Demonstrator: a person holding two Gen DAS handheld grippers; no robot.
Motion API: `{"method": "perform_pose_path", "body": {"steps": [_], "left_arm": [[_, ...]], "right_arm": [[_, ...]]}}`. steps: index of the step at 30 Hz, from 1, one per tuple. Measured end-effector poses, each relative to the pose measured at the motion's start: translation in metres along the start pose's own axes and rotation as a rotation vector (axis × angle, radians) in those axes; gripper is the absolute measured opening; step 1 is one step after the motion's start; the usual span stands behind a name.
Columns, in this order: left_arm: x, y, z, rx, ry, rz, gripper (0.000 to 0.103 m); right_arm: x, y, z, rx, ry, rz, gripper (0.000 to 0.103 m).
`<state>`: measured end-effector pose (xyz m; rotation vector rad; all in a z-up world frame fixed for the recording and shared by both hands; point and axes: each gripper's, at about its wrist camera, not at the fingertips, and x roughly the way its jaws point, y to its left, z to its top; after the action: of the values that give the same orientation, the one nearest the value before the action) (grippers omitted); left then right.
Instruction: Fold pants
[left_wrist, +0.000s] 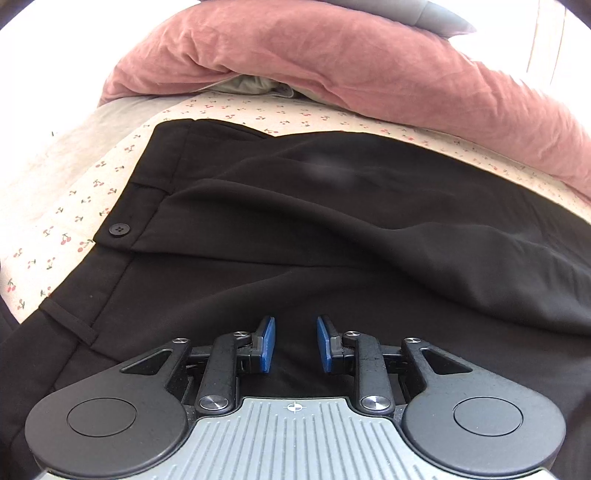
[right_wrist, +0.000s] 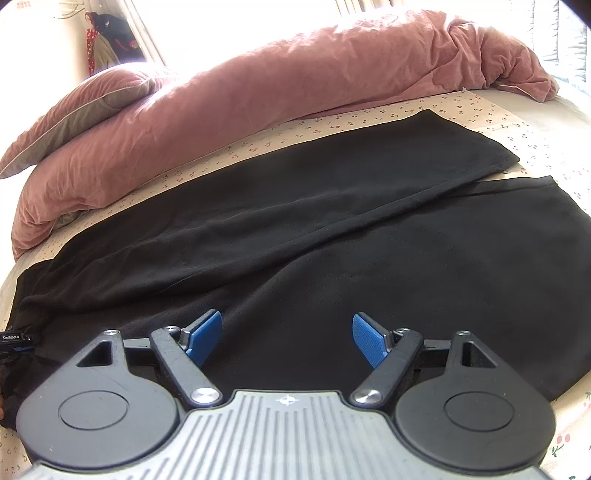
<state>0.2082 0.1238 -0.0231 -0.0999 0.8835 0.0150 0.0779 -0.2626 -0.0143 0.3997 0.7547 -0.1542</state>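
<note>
Nearest in the left wrist view, the left gripper (left_wrist: 295, 341) hangs over the waist end of the black woven pants (left_wrist: 332, 229). Its two blue-padded fingers (left_wrist: 266, 341) stand a narrow gap apart, with only flat dark cloth showing below and between them; whether the pads touch the fabric cannot be told, and nothing is pinched. To the left of the fingers a thin belt loop (left_wrist: 70, 321) lies on the waistband, and further up the band sits a small round black button (left_wrist: 119, 229). Beyond the fingers a soft fold runs across the seat of the pants.

In the right wrist view, the right gripper (right_wrist: 287, 339) hovers over the nearer leg of the pants (right_wrist: 332, 236), its blue pads (right_wrist: 205, 334) spread wide, holding nothing. The garment lies spread flat on the cream bed sheet printed with small red cherries (right_wrist: 480, 107), waist to the left and both legs reaching to the right, the farther leg lying partly over the nearer one, their hems apart at the far right.

Behind the pants, along the far side of the bed, a crumpled dusty-pink duvet (right_wrist: 295, 81) is bunched in a long roll, and at its left end rests a pink pillow with a grey panel and pale piping (right_wrist: 81, 107).
</note>
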Motion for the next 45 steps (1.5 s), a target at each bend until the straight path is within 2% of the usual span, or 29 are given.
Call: {"method": "perform_pose_path", "body": {"steps": [2,4,6,8,10,11,12,16,19,20,23,25,28,29,30,31,33,35,37,41,45], "left_arm": [[-0.007,-0.006,-0.001,-0.003,-0.004,-0.079,0.029],[-0.012,-0.014,0.002,0.006,-0.021,-0.086,0.035],[-0.015,-0.014,0.011,0.027,-0.045,-0.094,0.046],[-0.013,-0.002,0.029,0.006,-0.074,-0.088,0.062],[-0.008,0.016,0.05,-0.032,-0.086,-0.067,0.071],[-0.003,0.025,0.06,-0.046,-0.084,-0.055,0.082],[0.002,0.034,0.071,-0.063,-0.082,-0.04,0.089],[0.03,0.064,0.118,-0.092,-0.087,0.026,0.09],[0.054,0.067,0.143,-0.05,-0.08,0.077,0.091],[0.067,0.065,0.151,-0.006,-0.073,0.112,0.091],[0.093,0.054,0.162,0.13,-0.058,0.196,0.094],[0.114,0.055,0.166,0.154,-0.045,0.24,0.097],[0.14,0.055,0.163,0.166,0.001,0.266,0.096],[0.141,0.054,0.161,0.158,-0.021,0.268,0.089],[0.142,0.053,0.159,0.147,-0.04,0.264,0.051],[0.143,0.053,0.157,0.138,-0.039,0.269,0.032],[0.141,0.045,0.154,0.183,-0.049,0.29,0.01],[0.135,0.04,0.152,0.217,-0.072,0.306,0.007],[0.118,0.044,0.154,0.162,-0.114,0.283,0.007],[0.078,0.063,0.153,0.059,-0.188,0.193,0.006],[0.057,0.077,0.156,0.028,-0.197,0.165,0.006]], "right_arm": [[0.001,-0.001,0.002,-0.007,0.006,-0.004,0.076],[-0.001,-0.005,0.004,-0.001,-0.004,-0.011,0.076],[-0.002,-0.015,0.006,0.018,-0.017,-0.031,0.081],[0.0,-0.026,0.008,0.048,-0.02,-0.066,0.081],[0.003,-0.036,0.009,0.074,-0.011,-0.094,0.081],[0.004,-0.039,0.01,0.081,-0.007,-0.103,0.081],[0.005,-0.04,0.01,0.082,-0.007,-0.109,0.081],[0.006,-0.039,0.011,0.073,-0.013,-0.128,0.081],[0.009,-0.035,0.011,0.05,-0.01,-0.135,0.081],[0.01,-0.034,0.01,0.04,-0.008,-0.139,0.081],[0.011,-0.033,0.008,0.019,-0.003,-0.151,0.081],[0.012,-0.033,0.007,0.008,0.002,-0.162,0.081],[0.013,-0.032,0.007,-0.008,0.004,-0.178,0.081],[0.014,-0.032,0.007,-0.008,0.005,-0.18,0.081],[0.015,-0.032,0.007,-0.009,0.007,-0.18,0.081],[0.015,-0.032,0.007,-0.009,0.008,-0.178,0.081],[0.017,-0.032,0.007,-0.005,0.01,-0.173,0.081],[0.016,-0.032,0.007,-0.008,0.009,-0.169,0.081],[0.015,-0.031,0.007,-0.011,0.0,-0.166,0.081],[0.014,-0.037,0.008,0.011,-0.005,-0.165,0.081],[0.013,-0.041,0.01,0.036,-0.013,-0.168,0.081]]}}
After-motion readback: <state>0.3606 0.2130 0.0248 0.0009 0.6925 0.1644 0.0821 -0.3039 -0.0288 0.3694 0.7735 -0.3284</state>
